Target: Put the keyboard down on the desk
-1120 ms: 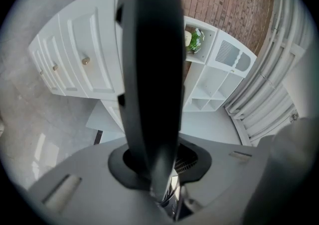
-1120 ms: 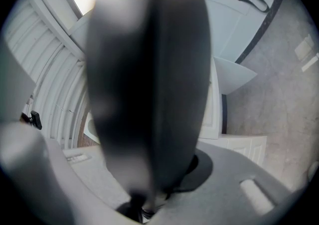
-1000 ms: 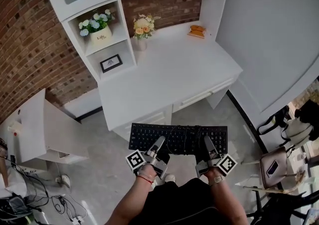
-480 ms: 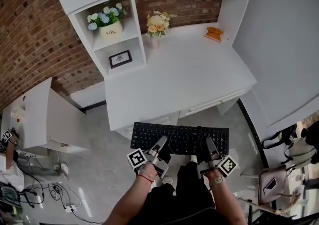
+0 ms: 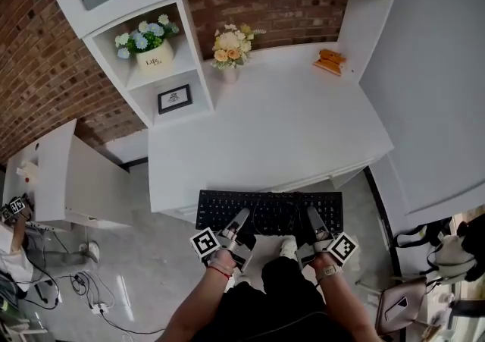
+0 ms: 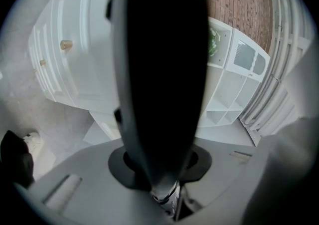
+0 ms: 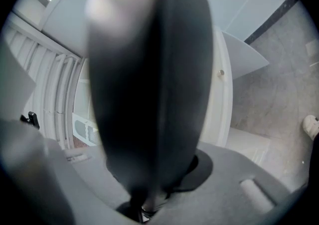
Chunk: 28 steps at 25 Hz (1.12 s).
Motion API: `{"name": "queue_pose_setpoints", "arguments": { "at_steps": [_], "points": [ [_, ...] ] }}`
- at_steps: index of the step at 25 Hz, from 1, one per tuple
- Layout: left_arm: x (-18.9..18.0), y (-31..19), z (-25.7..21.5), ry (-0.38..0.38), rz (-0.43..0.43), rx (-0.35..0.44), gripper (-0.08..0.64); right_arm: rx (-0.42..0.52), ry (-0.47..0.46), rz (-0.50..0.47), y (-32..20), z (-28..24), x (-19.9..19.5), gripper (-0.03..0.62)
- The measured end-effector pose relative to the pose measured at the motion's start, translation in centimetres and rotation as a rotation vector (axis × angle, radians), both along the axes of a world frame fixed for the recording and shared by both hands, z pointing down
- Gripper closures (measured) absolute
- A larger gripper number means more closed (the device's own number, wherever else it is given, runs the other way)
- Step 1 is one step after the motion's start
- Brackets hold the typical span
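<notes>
Keyboard [image 5: 269, 210]: black, held level with its long side running left to right, its far edge overlapping the near edge of the tabletop [image 5: 280, 128] in the head view. Left gripper [image 5: 242, 216] is clamped on its near-left edge, right gripper [image 5: 312, 215] on its near-right edge. In both gripper views, narrow-set jaws pinch the dark slab.

Judgement: approach nearly done, keyboard not yet resting. Left to do: carry over the bare surface, lower, release.

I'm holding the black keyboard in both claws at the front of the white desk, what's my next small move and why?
Probably carry the flat black keyboard forward over the white desk before lowering it. The left claw and right claw grip its near edge, and it hangs at the desk's front edge, mostly short of the top, so lowering now would likely miss.
</notes>
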<state>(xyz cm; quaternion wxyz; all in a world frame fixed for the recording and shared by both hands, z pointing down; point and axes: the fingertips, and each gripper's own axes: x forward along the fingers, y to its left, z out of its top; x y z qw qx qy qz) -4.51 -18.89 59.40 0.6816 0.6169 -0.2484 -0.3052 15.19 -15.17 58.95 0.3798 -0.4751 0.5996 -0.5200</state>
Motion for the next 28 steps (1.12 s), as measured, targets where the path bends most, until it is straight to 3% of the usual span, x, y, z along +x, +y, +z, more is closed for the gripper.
{"name": "queue_pose_setpoints", "arguments": {
  "at_steps": [16, 28],
  "points": [
    [6.8, -4.3, 3.1, -0.024, -0.138, -0.091, 0.485, -0.1, -0.013, -0.148, -7.2, 3.2, 7.1, 0.503],
    [9.2, -7.1, 2.6, -0.025, -0.172, -0.147, 0.486, -0.172, -0.089, -0.178, -10.9, 3.3, 9.5, 0.508]
  ]
}}
